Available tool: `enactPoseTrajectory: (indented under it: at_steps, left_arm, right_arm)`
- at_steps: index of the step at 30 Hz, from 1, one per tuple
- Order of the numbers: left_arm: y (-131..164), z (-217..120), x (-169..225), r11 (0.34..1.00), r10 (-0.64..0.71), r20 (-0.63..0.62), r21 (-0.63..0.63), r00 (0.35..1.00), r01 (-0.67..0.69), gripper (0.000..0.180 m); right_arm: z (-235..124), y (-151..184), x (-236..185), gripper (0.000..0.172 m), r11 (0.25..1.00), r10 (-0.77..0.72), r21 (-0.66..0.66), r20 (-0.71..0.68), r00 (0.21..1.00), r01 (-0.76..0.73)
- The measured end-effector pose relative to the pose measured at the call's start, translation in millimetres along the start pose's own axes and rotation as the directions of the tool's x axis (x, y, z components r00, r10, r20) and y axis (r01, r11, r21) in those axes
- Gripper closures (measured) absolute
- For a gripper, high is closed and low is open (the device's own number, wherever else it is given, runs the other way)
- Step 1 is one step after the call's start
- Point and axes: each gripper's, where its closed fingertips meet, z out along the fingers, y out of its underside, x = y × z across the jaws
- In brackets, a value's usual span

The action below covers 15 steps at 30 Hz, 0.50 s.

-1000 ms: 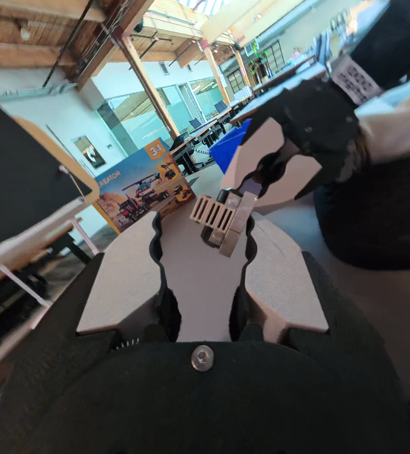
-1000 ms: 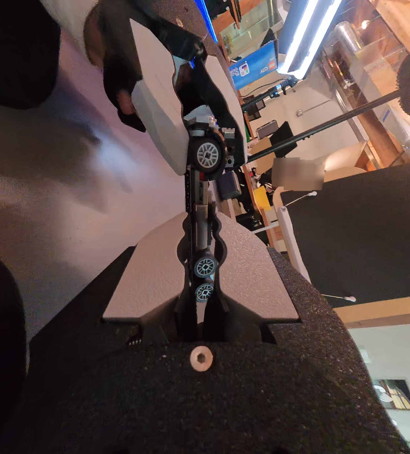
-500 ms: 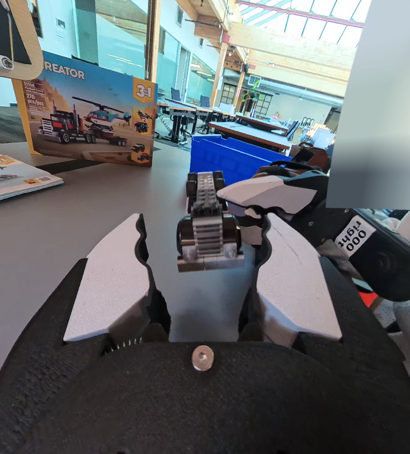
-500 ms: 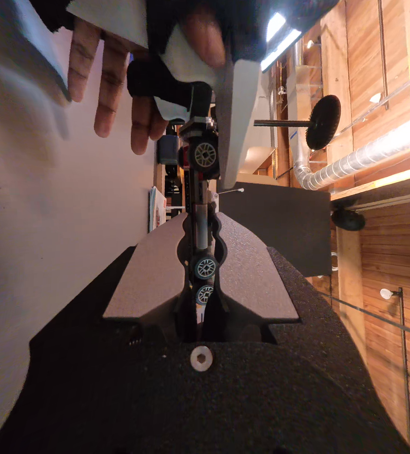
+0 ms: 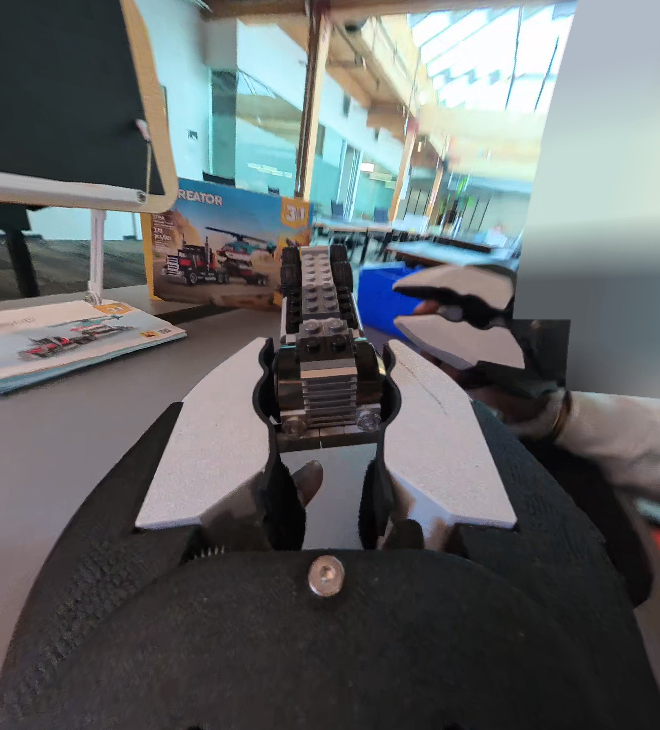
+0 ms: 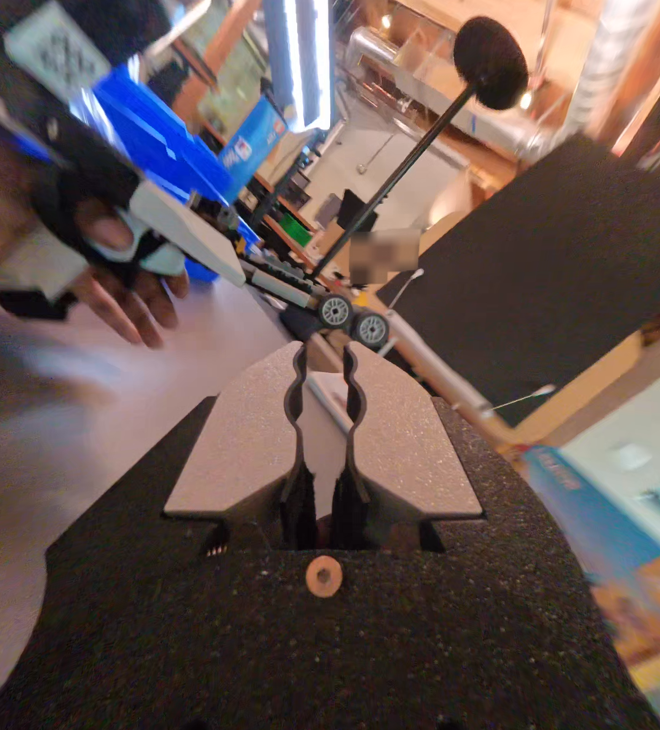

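Brick-built truck chassis (image 5: 326, 379), grey and black, is clamped at its grille end between the left gripper (image 5: 326, 355) fingers, held above the bench (image 5: 83, 426). The right gripper (image 6: 323, 349) fingers are parted on nothing, seemingly just clear of the rear wheels (image 6: 354, 318).

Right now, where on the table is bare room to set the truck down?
Bare grey table lies left of the left gripper, in front of the booklet. Farther back is crowded: booklet, toy box, blue bin. The right gripper occupies the right side.
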Motion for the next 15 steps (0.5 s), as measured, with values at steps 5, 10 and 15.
enactPoseTrajectory:
  at_steps: [5, 10, 15]
  left_arm:
    - [-22, -9, -13, 0.911, -0.354, -0.116, 0.183, 0.928, 0.370, 0.128]
    - [-18, -6, -9, 0.853, -0.470, -0.176, 0.161, 0.865, 0.496, 0.128]
    - [-11, -2, -5, 0.641, -0.710, -0.302, 0.095, 0.636, 0.762, 0.128]
  right_arm:
    - [14, -18, -21, 0.140, 0.350, 0.882, -0.056, 0.356, 0.309, -0.935]
    - [26, -5, -27, 0.150, -0.088, 0.912, -0.145, 0.387, -0.138, -0.985]
    - [23, -4, -20, 0.155, -0.028, 0.921, -0.100, 0.383, -0.065, -0.995]
